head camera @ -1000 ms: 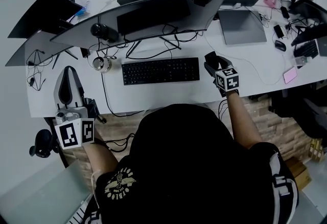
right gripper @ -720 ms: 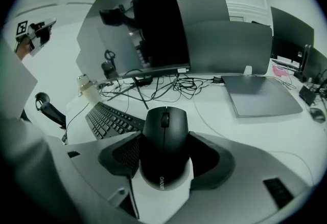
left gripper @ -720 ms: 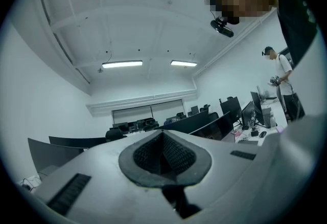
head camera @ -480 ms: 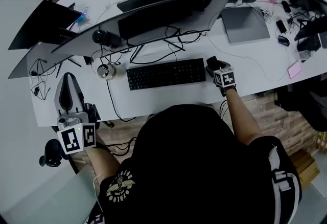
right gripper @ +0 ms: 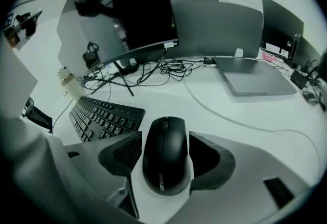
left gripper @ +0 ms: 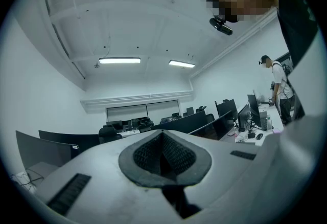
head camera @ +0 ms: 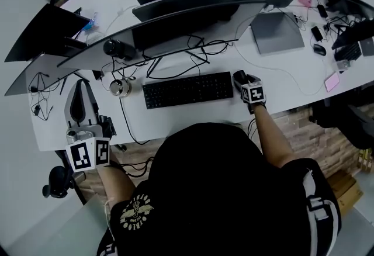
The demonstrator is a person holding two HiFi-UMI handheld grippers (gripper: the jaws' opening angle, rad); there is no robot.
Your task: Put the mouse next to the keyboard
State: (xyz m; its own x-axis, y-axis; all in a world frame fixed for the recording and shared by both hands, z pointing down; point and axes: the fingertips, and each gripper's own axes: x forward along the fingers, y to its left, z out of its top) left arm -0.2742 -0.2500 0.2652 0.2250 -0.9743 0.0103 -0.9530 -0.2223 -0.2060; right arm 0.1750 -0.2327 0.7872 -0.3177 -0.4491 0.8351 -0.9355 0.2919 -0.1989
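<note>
The black mouse point(right gripper: 164, 154) lies between the jaws of my right gripper point(right gripper: 166, 150), whose pads press its two sides; it is low over the white desk point(right gripper: 225, 110). The black keyboard point(right gripper: 104, 115) is just to its left. From the head view, the right gripper point(head camera: 240, 78) sits at the right end of the keyboard point(head camera: 188, 89), and the mouse point(head camera: 238, 75) is mostly hidden by it. My left gripper point(head camera: 86, 135) hangs off the desk's front left edge. In its own view the left gripper point(left gripper: 164, 154) points up at the ceiling, pads together and empty.
Curved monitors point(head camera: 198, 6) stand behind the keyboard, with tangled cables point(head camera: 175, 56) beneath them. A closed grey laptop point(head camera: 276, 30) lies at back right and a white cable point(right gripper: 240, 123) runs past the mouse. A metal round object point(head camera: 120, 87) sits left of the keyboard. A person point(left gripper: 278, 85) stands far off.
My right gripper has moved left with the mouse, closing in on the keyboard's right end. The left gripper has stayed by the desk's front left edge.
</note>
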